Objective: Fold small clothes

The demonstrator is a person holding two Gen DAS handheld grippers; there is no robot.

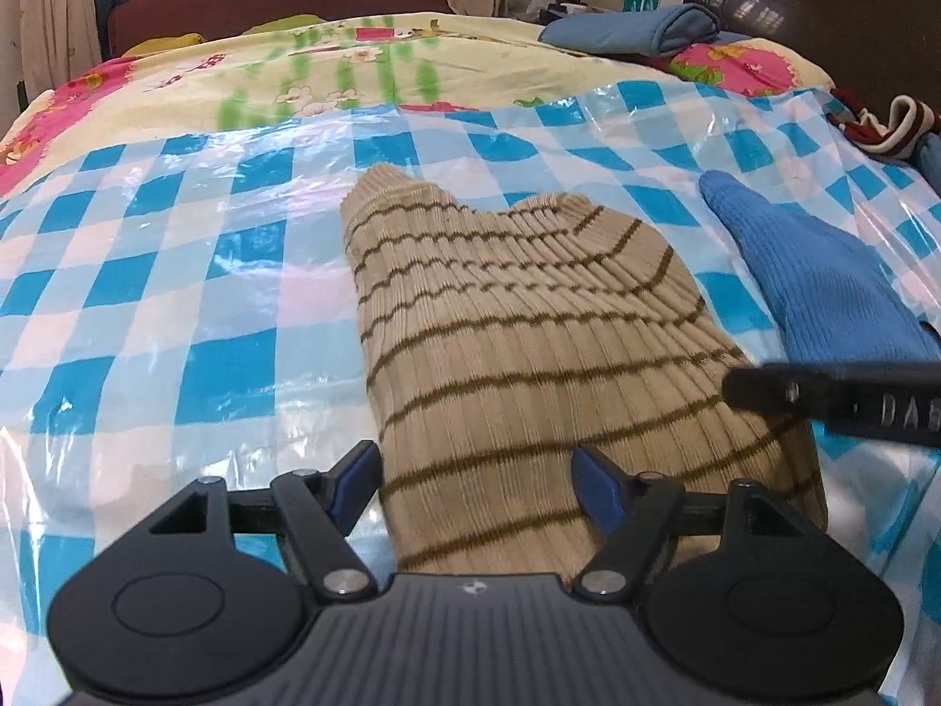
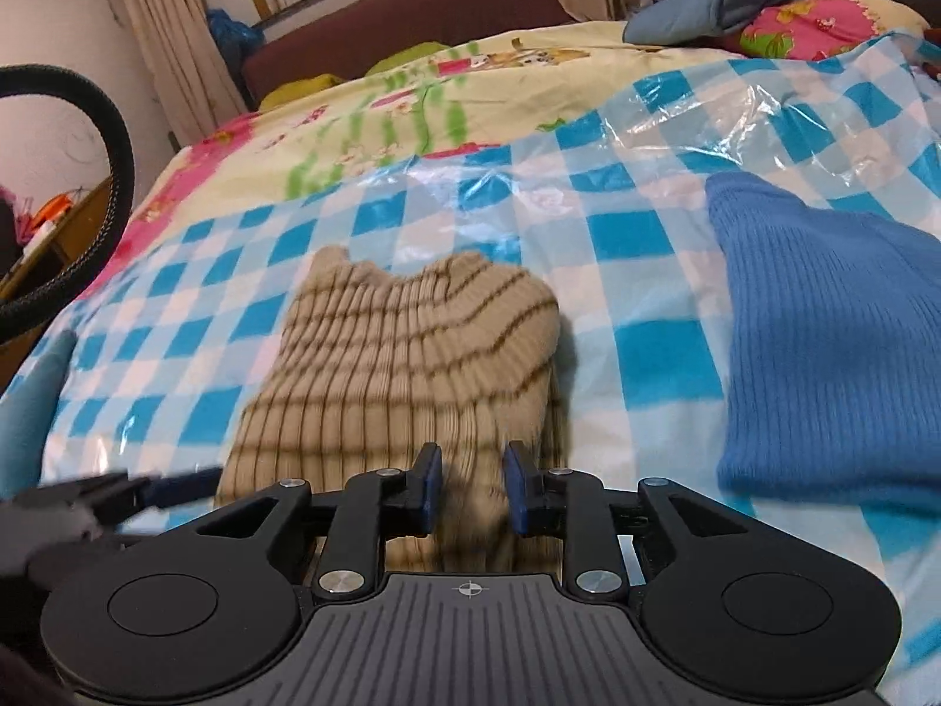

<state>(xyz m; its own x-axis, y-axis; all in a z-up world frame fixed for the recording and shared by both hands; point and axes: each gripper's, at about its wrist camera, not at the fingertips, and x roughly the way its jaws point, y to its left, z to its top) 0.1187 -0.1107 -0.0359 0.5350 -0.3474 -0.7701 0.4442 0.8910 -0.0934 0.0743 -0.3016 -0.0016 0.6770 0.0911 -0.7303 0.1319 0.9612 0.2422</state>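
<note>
Left wrist view: the left gripper (image 1: pixel 473 485) is hovering low over the near end of a beige striped sweater (image 1: pixel 517 341), its blue-padded fingers (image 1: pixel 353 485) spread wide, one on each side of the knit and not closing on it. The sweater is lying on a blue-and-white checked plastic sheet (image 1: pixel 176 306) covering a bed (image 1: pixel 353 59), its far end bunching into two humps. A blue knit (image 1: pixel 823 294) is lying just to its right on the same sheet. The black tip of the right gripper (image 1: pixel 835 397) is reaching in from the right edge, over the sweater's right side. A folded grey-blue cloth (image 1: pixel 635 29) is resting far back on the floral bedspread.

Right wrist view: the right gripper (image 2: pixel 469 491) is sitting at the sweater's (image 2: pixel 406 365) near edge, its fingers (image 2: pixel 426 491) narrowed, with a fold of the beige knit lying between them; whether they are pinching it cannot be told. The blue knit (image 2: pixel 823 353) is lying apart to the right on the sheet (image 2: pixel 635 294). The left gripper (image 2: pixel 117 494) is showing blurred at the lower left, touching the sweater's left edge.
</note>
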